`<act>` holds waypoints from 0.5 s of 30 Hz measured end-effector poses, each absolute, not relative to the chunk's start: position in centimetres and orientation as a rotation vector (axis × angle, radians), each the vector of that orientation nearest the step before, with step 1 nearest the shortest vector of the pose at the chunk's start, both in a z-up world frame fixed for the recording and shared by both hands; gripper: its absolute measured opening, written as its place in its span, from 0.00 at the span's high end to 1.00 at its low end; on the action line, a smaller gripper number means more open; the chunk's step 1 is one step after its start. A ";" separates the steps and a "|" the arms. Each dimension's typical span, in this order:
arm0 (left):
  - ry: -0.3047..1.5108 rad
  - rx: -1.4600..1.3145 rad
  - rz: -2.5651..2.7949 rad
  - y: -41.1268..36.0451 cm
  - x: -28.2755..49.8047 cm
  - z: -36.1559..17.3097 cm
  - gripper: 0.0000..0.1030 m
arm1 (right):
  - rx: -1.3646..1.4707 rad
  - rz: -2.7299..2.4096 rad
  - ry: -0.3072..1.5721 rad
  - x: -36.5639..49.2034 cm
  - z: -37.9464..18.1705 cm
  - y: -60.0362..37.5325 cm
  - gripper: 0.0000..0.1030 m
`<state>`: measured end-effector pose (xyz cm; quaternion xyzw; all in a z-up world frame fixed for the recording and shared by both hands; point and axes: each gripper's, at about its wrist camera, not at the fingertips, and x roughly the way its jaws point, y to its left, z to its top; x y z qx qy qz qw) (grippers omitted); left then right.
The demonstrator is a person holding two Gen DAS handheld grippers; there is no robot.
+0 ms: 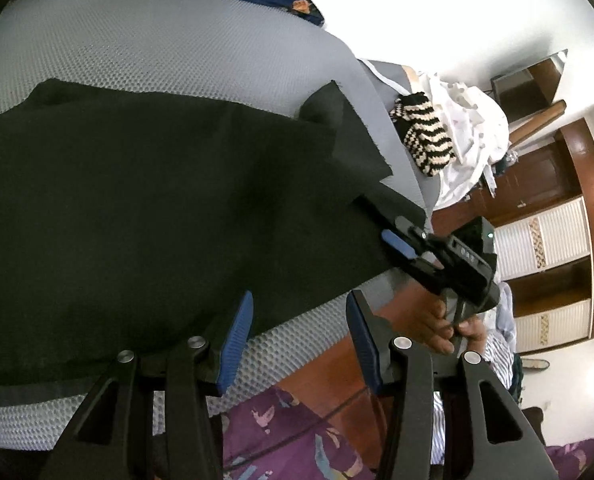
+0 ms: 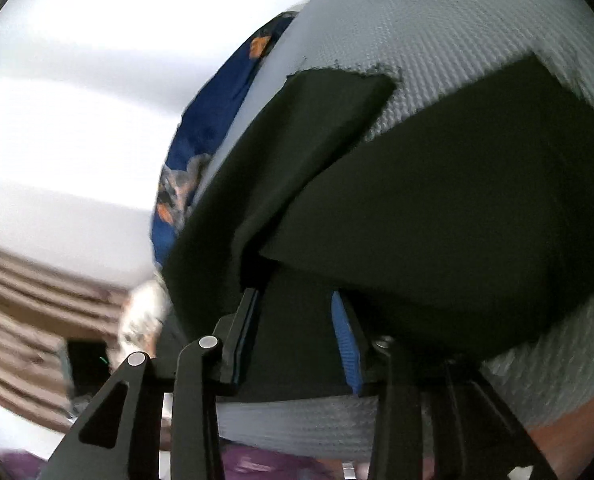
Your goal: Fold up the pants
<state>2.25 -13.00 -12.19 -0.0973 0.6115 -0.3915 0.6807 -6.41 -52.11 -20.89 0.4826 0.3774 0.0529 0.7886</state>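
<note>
Blue-padded left tool (image 1: 299, 344), jaws apart and empty over the near hem of black pants (image 1: 157, 208) spread on a grey mesh mattress (image 1: 137, 40); right tool (image 2: 297, 336) straddles a fold, jaws apart; risk: loose layers slip, skewing the fold.

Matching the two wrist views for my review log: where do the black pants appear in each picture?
Left wrist: the black pants fill the left and centre, spread on the grey mesh mat.
Right wrist: the black pants fill the centre and right, reaching down between the right tongs.
Shared landmark: the grey mesh mat under the pants.
</note>
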 end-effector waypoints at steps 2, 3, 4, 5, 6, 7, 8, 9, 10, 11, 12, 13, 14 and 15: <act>1.382 -0.220 -0.872 -13.1 2.5 -12.6 0.52 | 1.000 0.105 0.812 -5.3 -20.6 -53.0 0.69; 1.384 -0.223 -0.870 -13.1 2.6 -12.7 0.52 | 0.931 0.059 0.798 -4.5 -19.9 -53.4 0.65; 1.382 -0.225 -0.869 -13.7 2.6 -12.8 0.52 | 0.896 0.029 0.778 -3.6 -19.3 -53.8 0.65; 1.378 -0.221 -0.869 -13.7 2.7 -12.9 0.52 | 0.927 0.027 0.727 -3.0 -18.9 -55.0 0.66; 1.375 -0.213 -0.870 -13.7 2.6 -13.0 0.52 | 0.965 -0.014 0.684 -3.1 -18.8 -56.1 0.67; 1.368 -0.191 -0.865 -13.9 2.6 -13.1 0.52 | 1.006 -0.106 0.615 -3.7 -18.7 -57.3 0.64; 1.367 -0.173 -0.856 -13.9 2.6 -13.2 0.52 | 1.064 -0.203 0.564 -4.5 -18.7 -58.6 0.60; 1.366 -0.165 -0.854 -14.1 2.6 -13.2 0.52 | 1.143 -0.288 0.591 -4.9 -19.3 -60.1 0.59; 1.363 -0.164 -0.856 -14.0 2.6 -13.2 0.52 | 1.188 -0.324 0.648 -4.8 -19.8 -61.0 0.59; 1.356 -0.164 -0.858 -14.0 2.6 -13.2 0.52 | 1.210 -0.316 0.645 -5.2 -19.9 -61.6 0.59; 1.349 -0.163 -0.860 -14.2 2.7 -13.3 0.52 | 1.187 -0.305 0.601 -6.0 -19.2 -62.0 0.59; 1.348 -0.163 -0.863 -14.2 2.7 -13.3 0.52 | 1.160 -0.292 0.590 -6.0 -18.6 -62.2 0.58; 1.351 -0.167 -0.872 -14.3 2.7 -13.4 0.52 | 1.140 -0.230 0.611 -5.5 -18.1 -62.4 0.54; 1.356 -0.170 -0.878 -14.5 2.7 -13.6 0.52 | 1.139 -0.171 0.641 -5.0 -18.0 -62.6 0.50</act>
